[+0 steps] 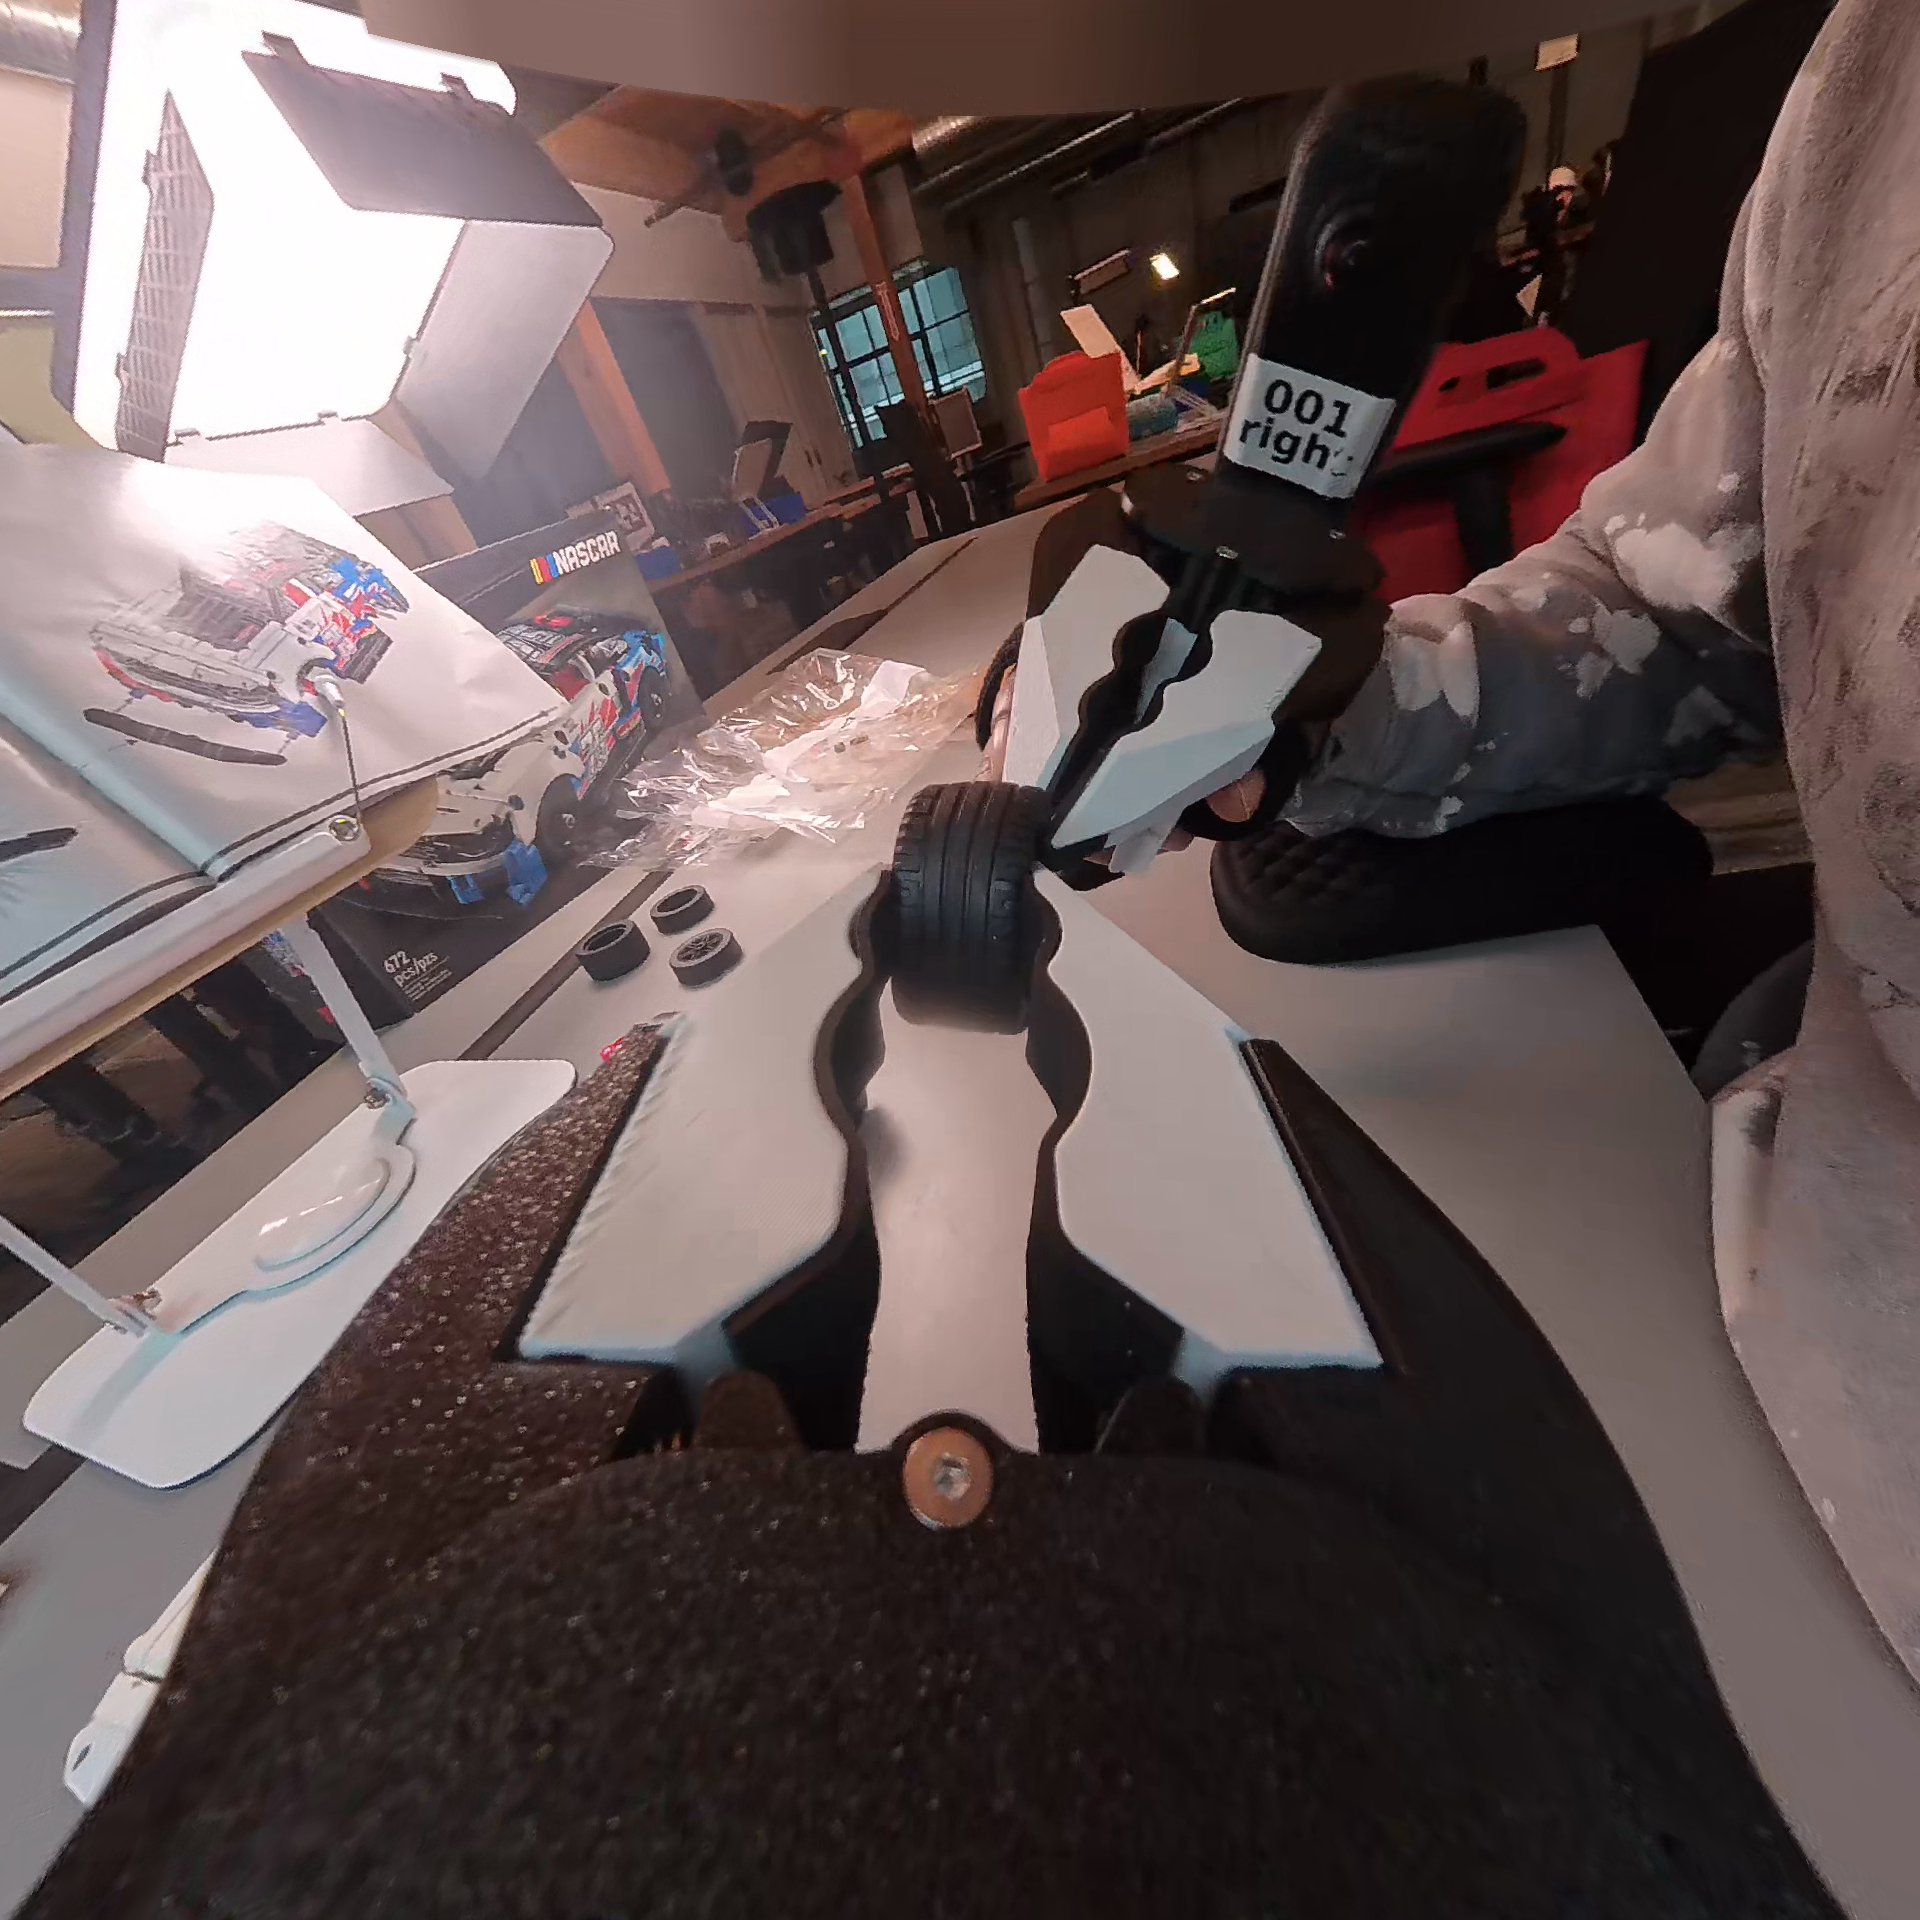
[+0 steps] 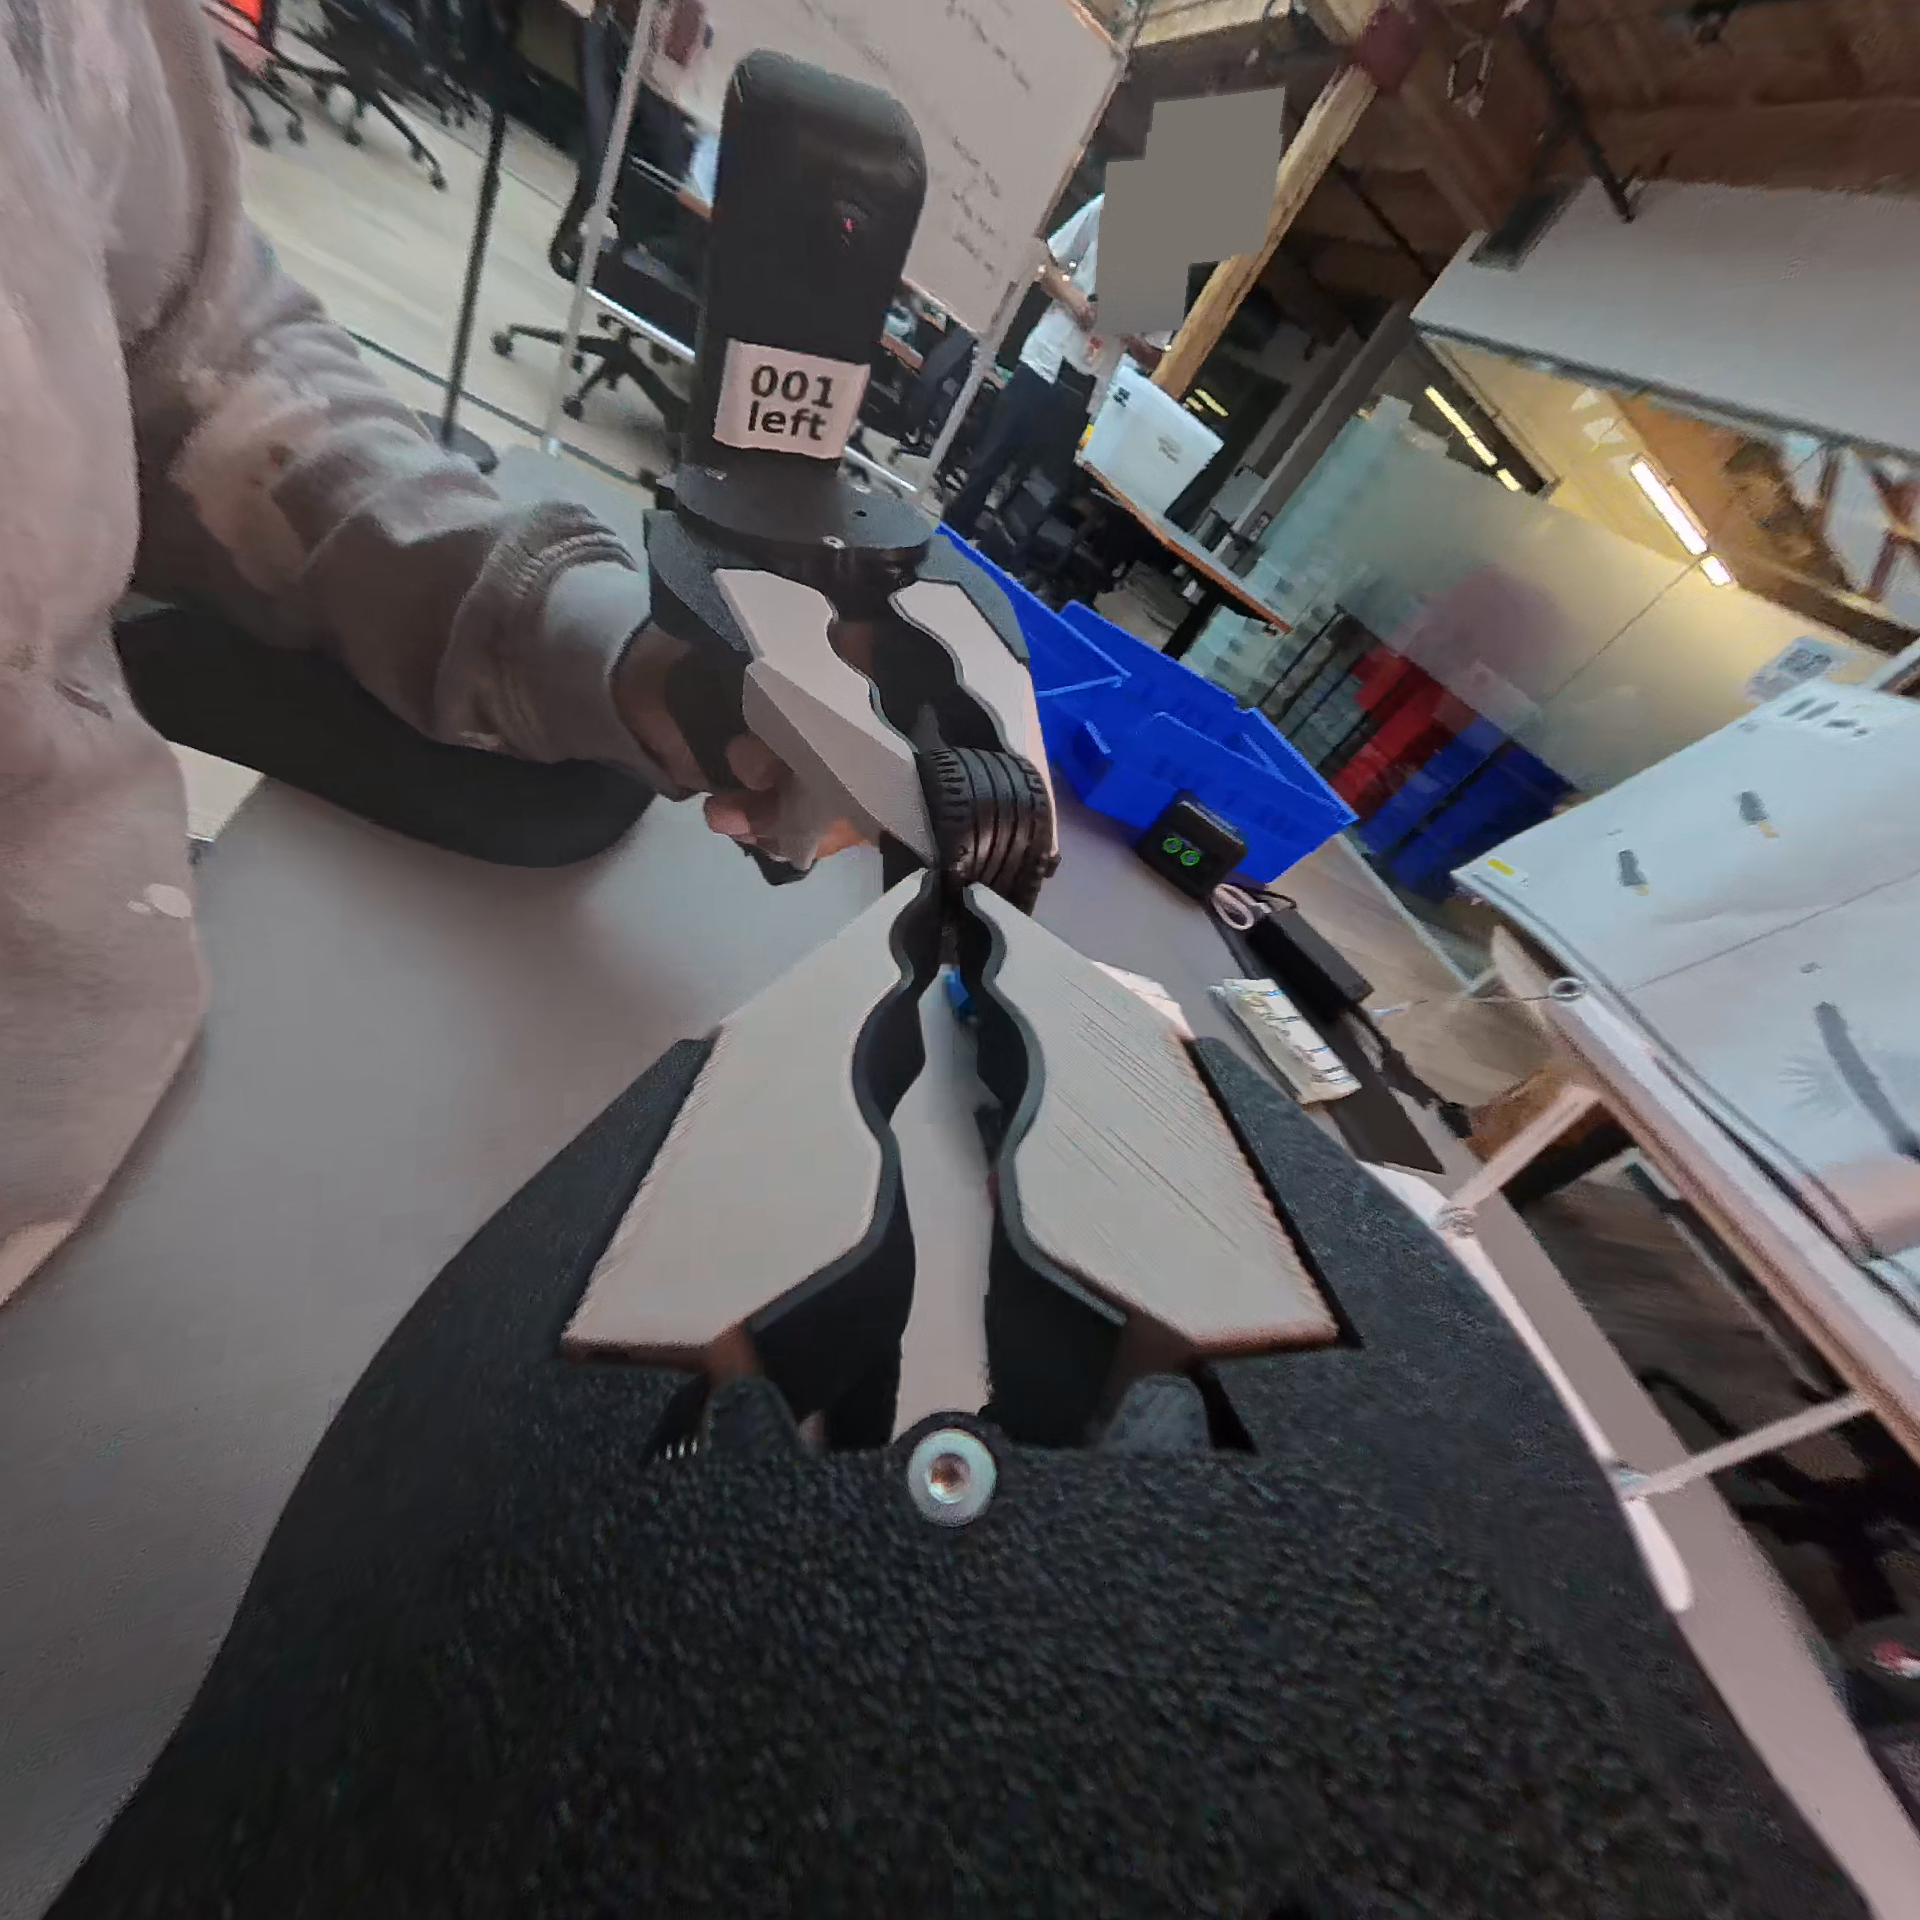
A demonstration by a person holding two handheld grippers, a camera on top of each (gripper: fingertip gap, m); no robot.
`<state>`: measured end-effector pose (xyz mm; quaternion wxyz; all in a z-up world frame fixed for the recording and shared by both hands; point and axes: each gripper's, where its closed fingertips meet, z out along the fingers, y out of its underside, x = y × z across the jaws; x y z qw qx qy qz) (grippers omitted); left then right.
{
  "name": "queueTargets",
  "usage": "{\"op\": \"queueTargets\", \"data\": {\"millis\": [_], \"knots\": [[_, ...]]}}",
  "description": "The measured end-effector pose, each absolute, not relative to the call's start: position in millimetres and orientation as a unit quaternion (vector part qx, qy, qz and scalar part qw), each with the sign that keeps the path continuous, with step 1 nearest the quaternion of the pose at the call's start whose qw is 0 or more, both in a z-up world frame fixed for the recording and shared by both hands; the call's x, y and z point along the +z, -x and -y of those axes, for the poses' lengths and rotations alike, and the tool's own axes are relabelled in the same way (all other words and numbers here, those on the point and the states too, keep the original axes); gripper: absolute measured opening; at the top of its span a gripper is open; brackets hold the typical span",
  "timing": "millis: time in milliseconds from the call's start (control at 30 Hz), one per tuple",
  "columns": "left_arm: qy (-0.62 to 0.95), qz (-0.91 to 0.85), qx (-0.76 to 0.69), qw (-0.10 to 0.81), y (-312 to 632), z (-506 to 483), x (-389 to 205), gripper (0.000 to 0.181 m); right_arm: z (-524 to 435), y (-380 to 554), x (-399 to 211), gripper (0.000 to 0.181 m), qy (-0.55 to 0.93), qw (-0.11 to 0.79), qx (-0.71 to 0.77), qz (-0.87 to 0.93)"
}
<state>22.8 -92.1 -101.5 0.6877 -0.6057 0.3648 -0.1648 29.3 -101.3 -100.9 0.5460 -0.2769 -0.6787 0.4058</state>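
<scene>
My left gripper (image 1: 964, 920) is shut on a black toy tyre (image 1: 966, 883) and holds it above the grey table (image 1: 1351, 1091), with a pad pressed on each side face. The tyre also shows in the right wrist view (image 2: 992, 816), clamped in the left gripper (image 2: 977, 836). My right gripper (image 2: 943, 896) is shut, and its closed tips touch the tyre's side. In the left wrist view the right gripper (image 1: 1055, 847) comes in from the upper right. A small blue piece (image 2: 958, 992) shows through the gap behind the right tips; I cannot tell whether it is held.
Three loose black tyres (image 1: 665, 935) lie on the table near the toy car set's box (image 1: 540, 748). Crumpled clear bags (image 1: 790, 748) lie behind. An open booklet on a stand (image 1: 208, 665) and a bright lamp (image 1: 301, 260) are at left. Blue bins (image 2: 1174, 727) stand beyond. My left and right fingertips are right by each other.
</scene>
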Motion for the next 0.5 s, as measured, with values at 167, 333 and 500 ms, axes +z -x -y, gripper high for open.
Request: {"op": "queueTargets", "data": {"millis": [167,333,500], "knots": [[0.595,-0.359,-0.176,0.697,-22.6,95.1,-94.1,0.02,103.6,-28.5,-94.4,0.0,0.238,0.61,0.345,0.672],[0.595,-0.348,-0.175,0.703,-19.7,92.7,-92.9,0.021,100.6,-26.3,-93.7,0.0,0.227,0.637,0.32,0.663],[0.592,-0.357,-0.159,0.705,-19.3,94.8,-91.7,0.021,100.4,-26.4,-92.2,0.005,0.21,0.665,0.303,0.649]]}}
